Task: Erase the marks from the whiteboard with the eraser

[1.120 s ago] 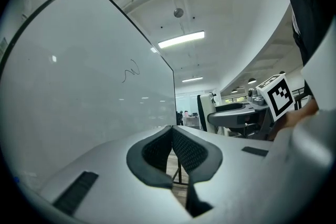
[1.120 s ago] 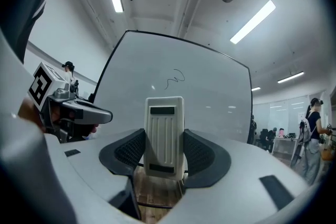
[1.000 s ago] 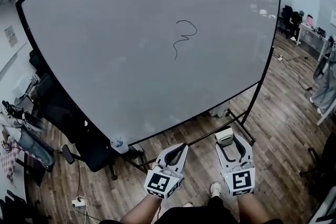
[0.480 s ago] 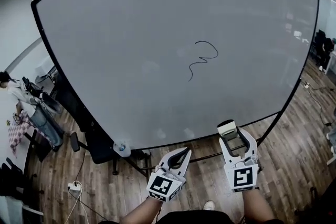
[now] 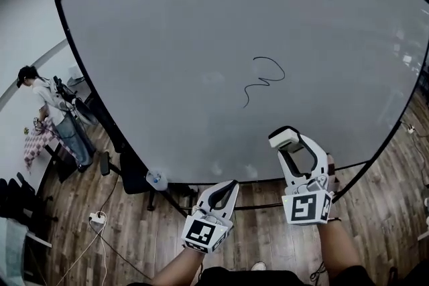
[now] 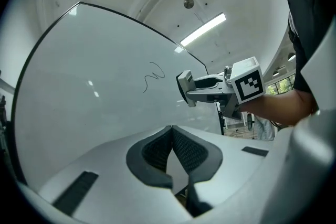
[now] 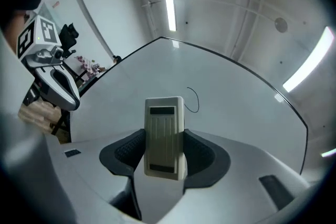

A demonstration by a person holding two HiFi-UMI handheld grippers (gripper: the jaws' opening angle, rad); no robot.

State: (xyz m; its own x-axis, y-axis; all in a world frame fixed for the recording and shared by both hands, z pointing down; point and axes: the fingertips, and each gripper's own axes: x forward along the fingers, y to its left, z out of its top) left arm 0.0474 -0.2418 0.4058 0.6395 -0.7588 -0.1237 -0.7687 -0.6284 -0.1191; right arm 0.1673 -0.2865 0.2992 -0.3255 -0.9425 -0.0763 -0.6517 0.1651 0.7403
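Raised since before, our right hand-held gripper (image 5: 289,147) clamps the beige rectangular plastic eraser (image 7: 164,134) upright, below-right of the black squiggle mark (image 5: 263,79) on the large grey-white whiteboard (image 5: 167,43). Our left hand-held gripper (image 5: 228,188), closed and empty, hangs farther away.

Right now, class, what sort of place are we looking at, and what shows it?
Probably an office or lab workroom: a large freestanding whiteboard, wood-plank floor and ceiling strip lights.
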